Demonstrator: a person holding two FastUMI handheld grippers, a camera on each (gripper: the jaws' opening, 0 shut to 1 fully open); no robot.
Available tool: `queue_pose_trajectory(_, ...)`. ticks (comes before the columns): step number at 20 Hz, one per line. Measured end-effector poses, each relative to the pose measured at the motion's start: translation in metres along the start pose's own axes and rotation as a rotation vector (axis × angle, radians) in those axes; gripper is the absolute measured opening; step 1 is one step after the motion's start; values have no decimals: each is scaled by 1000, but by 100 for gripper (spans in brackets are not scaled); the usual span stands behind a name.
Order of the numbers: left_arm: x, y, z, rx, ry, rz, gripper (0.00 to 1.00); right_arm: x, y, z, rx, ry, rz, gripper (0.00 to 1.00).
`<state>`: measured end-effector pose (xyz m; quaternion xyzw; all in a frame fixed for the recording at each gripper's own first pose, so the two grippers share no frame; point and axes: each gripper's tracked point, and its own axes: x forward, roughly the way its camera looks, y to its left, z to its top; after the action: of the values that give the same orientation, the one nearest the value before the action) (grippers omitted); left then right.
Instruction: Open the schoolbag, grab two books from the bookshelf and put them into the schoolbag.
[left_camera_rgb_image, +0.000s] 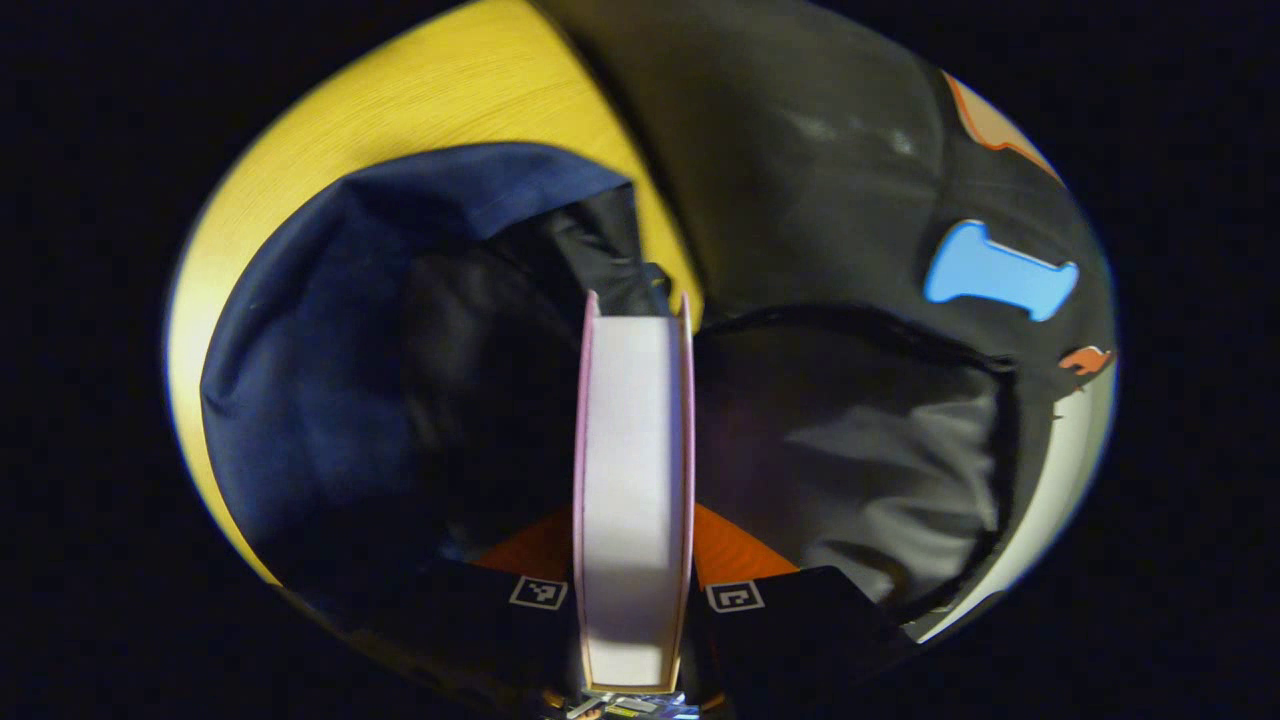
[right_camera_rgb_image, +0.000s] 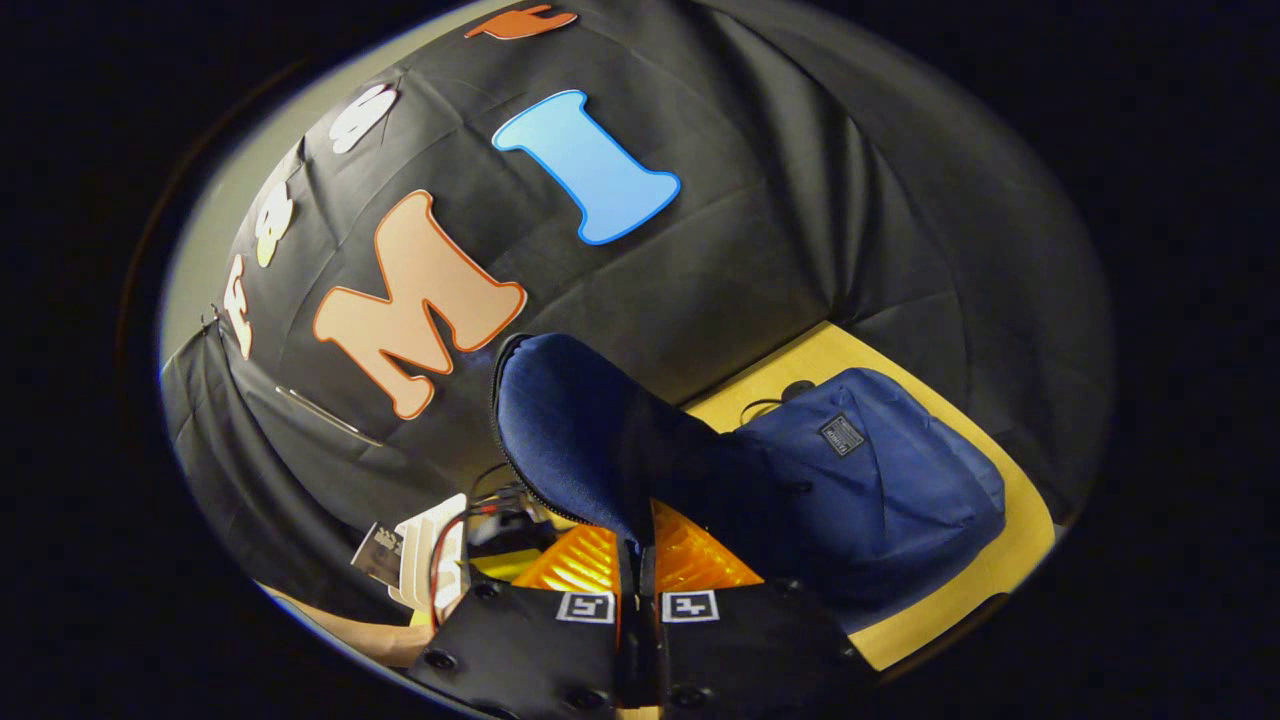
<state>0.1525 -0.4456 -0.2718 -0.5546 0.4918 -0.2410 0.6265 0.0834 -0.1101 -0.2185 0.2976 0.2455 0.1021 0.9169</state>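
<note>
My left gripper is shut on a thick pink-covered book, held edge-on with its white page block facing me. The book's far end points into the dark opening of the navy schoolbag. In the right gripper view, my right gripper is shut on the edge of the bag's navy flap and holds it raised. The bag's body lies to the right on the table. The flap's grey lining stands right of the book.
The bag rests on a yellow wooden table whose near edge runs by the bag. Black cloth wall stands close behind it. The left gripper's white body with a red wire is low on the left of the right gripper view.
</note>
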Motion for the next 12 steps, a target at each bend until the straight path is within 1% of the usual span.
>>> queue_pose_trajectory(1,1,1,2,-28,-12,4,40,0,-1,-3,-3,3,-2,5)
queue_pose_trajectory(2,2,0,1,-33,-19,0,43,0,-3,-3,-4,4,-4,2)
queue_pose_trajectory(3,4,3,0,-30,-23,10,44,0,-3,-2,5,3,-3,4)
queue_pose_trajectory(4,6,11,0,-20,-18,46,43,2,-3,-2,15,0,-3,3)
queue_pose_trajectory(6,10,25,-4,-9,-1,124,54,2,-6,0,20,-6,-7,2)
queue_pose_trajectory(7,7,33,-5,12,5,172,66,1,-8,1,18,-10,-9,2)
queue_pose_trajectory(8,3,35,-6,54,16,201,66,1,-9,2,17,-11,-13,5)
queue_pose_trajectory(9,-9,40,-4,122,13,246,80,1,-11,2,21,-10,-13,5)
queue_pose_trajectory(10,-13,40,-2,211,17,291,73,2,-12,3,25,-11,-13,4)
queue_pose_trajectory(11,-16,40,-3,316,27,338,90,4,-12,4,30,-11,-13,4)
queue_pose_trajectory(12,-22,38,0,421,25,376,79,4,-13,4,30,-10,-13,4)
